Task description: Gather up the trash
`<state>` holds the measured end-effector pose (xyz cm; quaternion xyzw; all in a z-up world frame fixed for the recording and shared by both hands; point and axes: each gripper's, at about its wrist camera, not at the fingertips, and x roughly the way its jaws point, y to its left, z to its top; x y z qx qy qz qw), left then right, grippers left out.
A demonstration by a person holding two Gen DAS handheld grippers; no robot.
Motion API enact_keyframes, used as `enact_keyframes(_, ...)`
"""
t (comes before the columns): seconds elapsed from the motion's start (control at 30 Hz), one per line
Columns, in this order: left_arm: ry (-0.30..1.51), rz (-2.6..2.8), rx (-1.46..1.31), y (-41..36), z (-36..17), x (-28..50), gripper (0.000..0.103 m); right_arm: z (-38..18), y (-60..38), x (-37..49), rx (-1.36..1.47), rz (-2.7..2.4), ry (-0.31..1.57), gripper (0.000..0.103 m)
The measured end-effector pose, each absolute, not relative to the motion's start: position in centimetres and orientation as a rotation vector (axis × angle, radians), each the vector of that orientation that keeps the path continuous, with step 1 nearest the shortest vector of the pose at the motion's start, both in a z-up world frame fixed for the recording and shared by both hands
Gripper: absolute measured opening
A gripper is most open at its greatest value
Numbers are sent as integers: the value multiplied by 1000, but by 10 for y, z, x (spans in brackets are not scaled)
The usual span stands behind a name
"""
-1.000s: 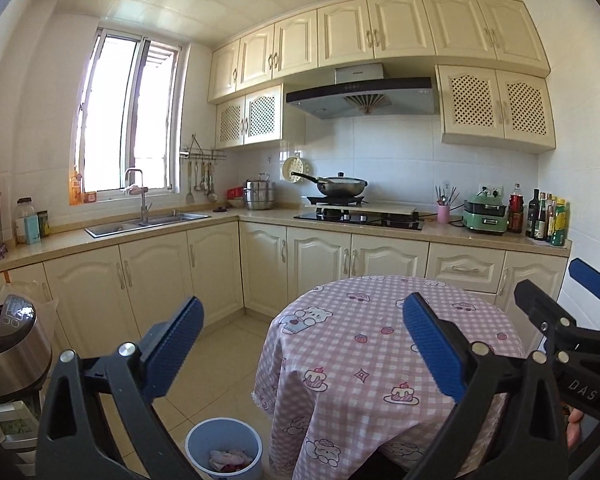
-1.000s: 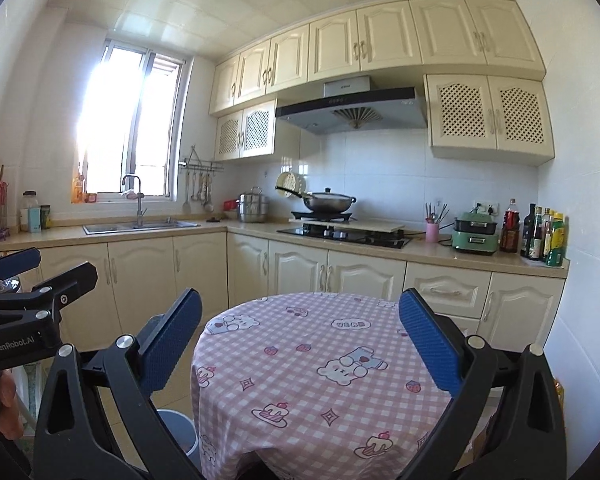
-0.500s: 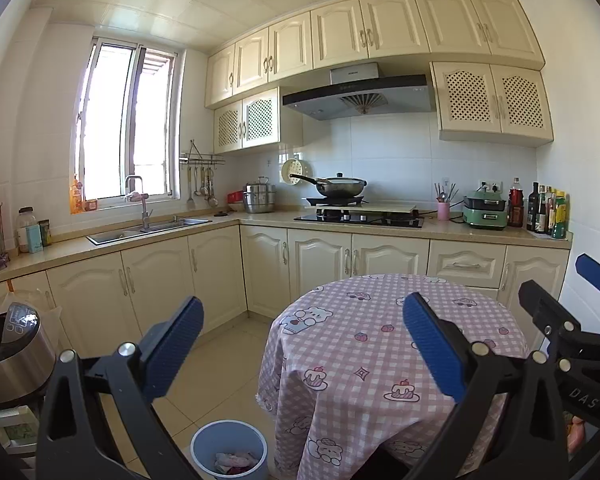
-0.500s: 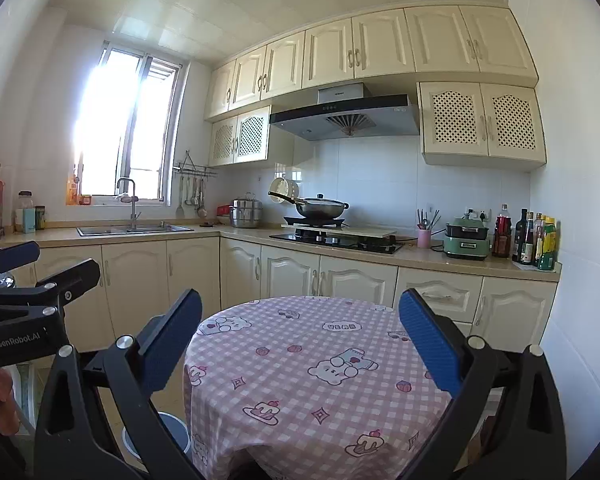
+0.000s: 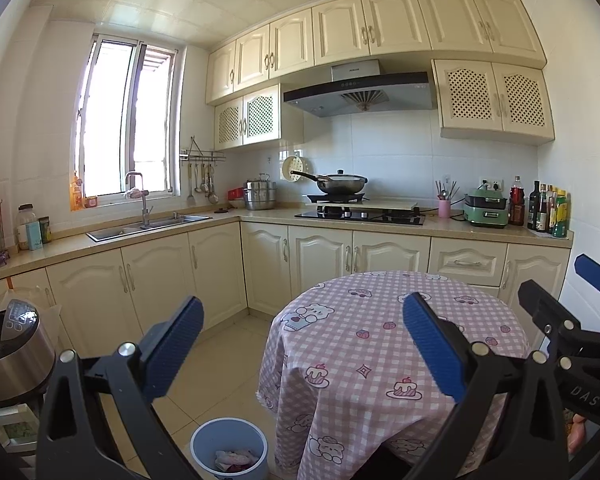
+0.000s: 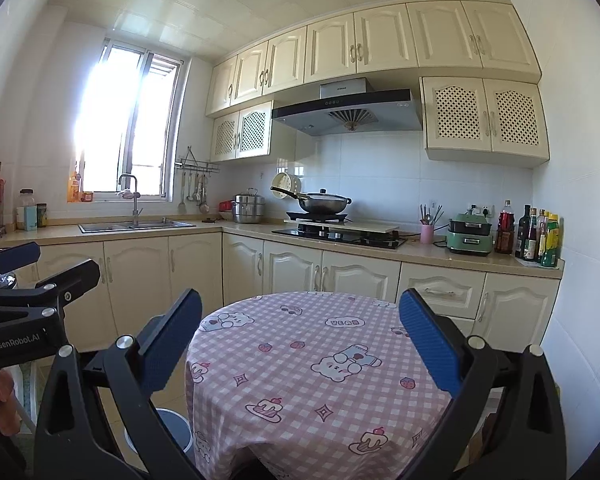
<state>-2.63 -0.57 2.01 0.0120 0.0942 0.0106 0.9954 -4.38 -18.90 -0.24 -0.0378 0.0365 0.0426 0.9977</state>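
Both views have been raised and drawn back slightly. Left gripper [image 5: 302, 344] and right gripper [image 6: 300, 342] are held spread wide, empty. Crumpled trash [image 5: 236, 459] lies in the blue bin [image 5: 204, 438] below the left gripper; no loose trash is seen on the table [image 6: 300, 360], so the floor should be scanned next.

Pink checked cloth tablecloth [image 6: 320, 364] looks matt; round blue plastic bin [image 5: 204, 446] smooth; steel wok [image 5: 342, 184] and glossy white wall tiles [image 5: 400, 148] shine.

Pink-white checked tablecloth [image 5: 384, 344]; blue bin [image 5: 204, 440] w/ maybe pinkish trash [image 5: 234, 458].
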Motion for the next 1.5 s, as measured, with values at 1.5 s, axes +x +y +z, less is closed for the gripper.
enact_keyframes(1.5,202,5,31,-6,13,-23,98,-4,-187,-46,-71,82,90,95)
